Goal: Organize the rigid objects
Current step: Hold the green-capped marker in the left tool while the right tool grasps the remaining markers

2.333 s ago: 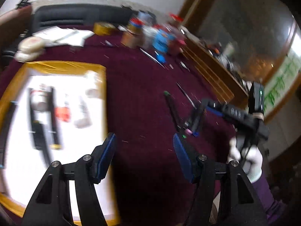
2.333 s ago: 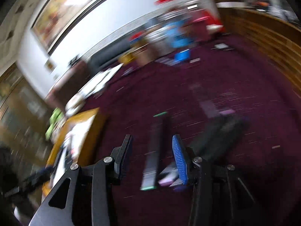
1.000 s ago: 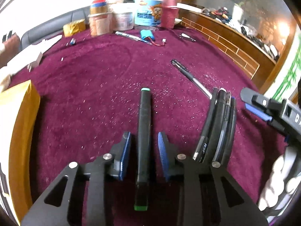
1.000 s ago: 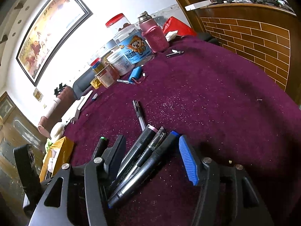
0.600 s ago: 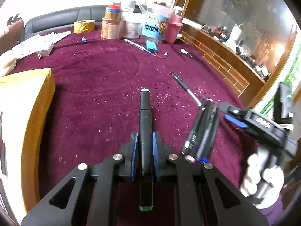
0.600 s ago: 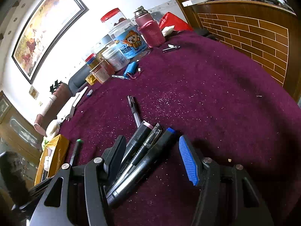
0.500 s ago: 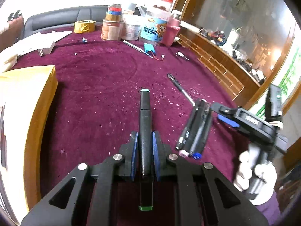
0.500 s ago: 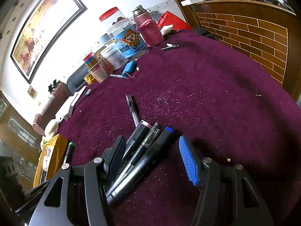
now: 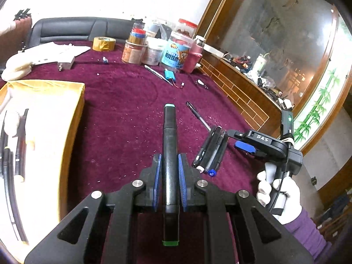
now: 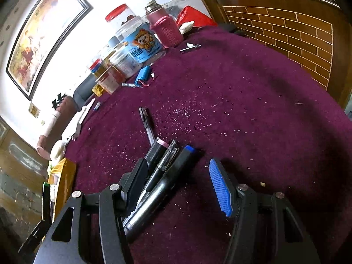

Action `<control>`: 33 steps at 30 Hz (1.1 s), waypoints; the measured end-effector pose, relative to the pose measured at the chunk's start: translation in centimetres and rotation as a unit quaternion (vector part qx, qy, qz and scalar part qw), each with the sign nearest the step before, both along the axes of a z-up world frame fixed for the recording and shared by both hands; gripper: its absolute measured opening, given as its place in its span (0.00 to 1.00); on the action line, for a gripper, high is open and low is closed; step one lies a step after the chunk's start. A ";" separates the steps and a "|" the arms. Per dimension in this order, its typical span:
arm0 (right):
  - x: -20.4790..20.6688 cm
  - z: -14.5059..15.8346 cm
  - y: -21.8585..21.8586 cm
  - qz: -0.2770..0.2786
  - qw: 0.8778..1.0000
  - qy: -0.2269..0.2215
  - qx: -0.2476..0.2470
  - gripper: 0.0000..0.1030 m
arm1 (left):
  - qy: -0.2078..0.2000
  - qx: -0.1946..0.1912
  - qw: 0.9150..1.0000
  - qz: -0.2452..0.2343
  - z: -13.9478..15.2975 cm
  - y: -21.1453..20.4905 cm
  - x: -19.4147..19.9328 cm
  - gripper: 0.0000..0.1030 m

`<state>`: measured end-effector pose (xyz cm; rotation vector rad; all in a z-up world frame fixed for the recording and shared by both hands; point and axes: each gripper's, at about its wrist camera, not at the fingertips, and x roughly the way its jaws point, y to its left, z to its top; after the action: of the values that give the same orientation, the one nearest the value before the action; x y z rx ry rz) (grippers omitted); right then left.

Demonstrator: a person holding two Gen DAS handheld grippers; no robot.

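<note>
Lifting clear of the cloth, left gripper [image 9: 169, 182] now clenched on green-capped marker [image 9: 169, 154] — box [image 9: 74, 118] next; right gripper [image 10: 178, 182] gapes over three pens [image 10: 162, 171].

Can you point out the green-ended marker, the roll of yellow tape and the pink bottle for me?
green-ended marker [image 9: 169, 154], left wrist view, middle of its black barrel.
roll of yellow tape [image 9: 103, 43], left wrist view, its outer side.
pink bottle [image 10: 167, 30], right wrist view, its knitted sleeve.
</note>
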<state>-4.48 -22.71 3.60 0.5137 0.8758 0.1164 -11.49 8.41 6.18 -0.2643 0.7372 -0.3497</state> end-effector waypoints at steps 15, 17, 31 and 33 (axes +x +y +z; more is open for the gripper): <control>1.7 0.5 6.4 0.094 0.991 0.044 0.081 0.52 | -0.001 -0.048 0.999 -0.005 -0.4 2.8 -1.9 0.12; 2.6 0.1 7.3 0.094 0.991 0.063 0.078 0.52 | -0.001 -0.051 0.999 -0.004 -0.4 3.2 -2.1 0.12; 2.7 0.1 9.0 0.062 0.994 0.087 -0.033 0.18 | 0.006 -0.077 0.997 0.006 -1.1 5.4 -2.6 0.12; 3.0 -0.2 9.3 0.063 0.993 0.091 -0.047 0.17 | 0.008 -0.079 0.997 0.006 -1.1 5.5 -2.6 0.12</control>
<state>-1.44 -13.43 3.36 0.3843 1.0883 0.1446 -14.09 13.88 5.03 -0.4204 0.7244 -0.3948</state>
